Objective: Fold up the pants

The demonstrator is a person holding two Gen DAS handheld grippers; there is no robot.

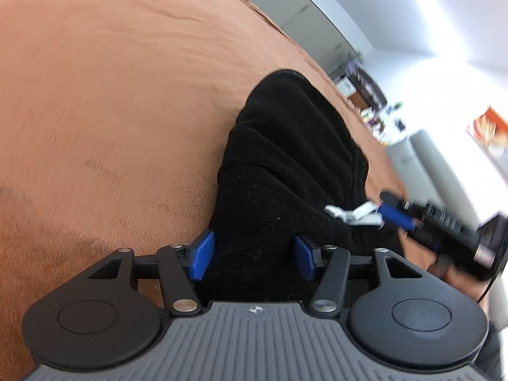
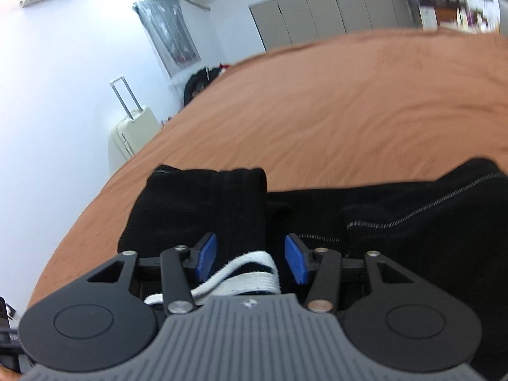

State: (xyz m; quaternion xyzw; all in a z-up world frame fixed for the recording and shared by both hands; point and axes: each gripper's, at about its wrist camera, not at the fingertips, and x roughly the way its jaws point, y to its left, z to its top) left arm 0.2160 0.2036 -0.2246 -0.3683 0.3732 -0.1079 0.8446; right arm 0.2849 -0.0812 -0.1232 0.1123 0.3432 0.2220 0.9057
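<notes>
Black pants (image 1: 285, 165) lie on a brown blanket (image 1: 111, 111). In the left wrist view my left gripper (image 1: 254, 257) is open, with its blue pads on either side of black cloth. My right gripper (image 1: 393, 216) shows at the right by the white drawstring (image 1: 352, 214). In the right wrist view my right gripper (image 2: 250, 258) is open, with the black waistband (image 2: 222, 203) and the white drawstring (image 2: 247, 279) between its pads. More of the pants (image 2: 412, 222) spreads to the right.
The brown blanket (image 2: 349, 111) covers the whole bed. A cream suitcase (image 2: 133, 130) stands beside the bed at the left. Grey wardrobe doors (image 2: 333, 9) line the far wall. Shelves with clutter (image 1: 365, 85) stand beyond the bed.
</notes>
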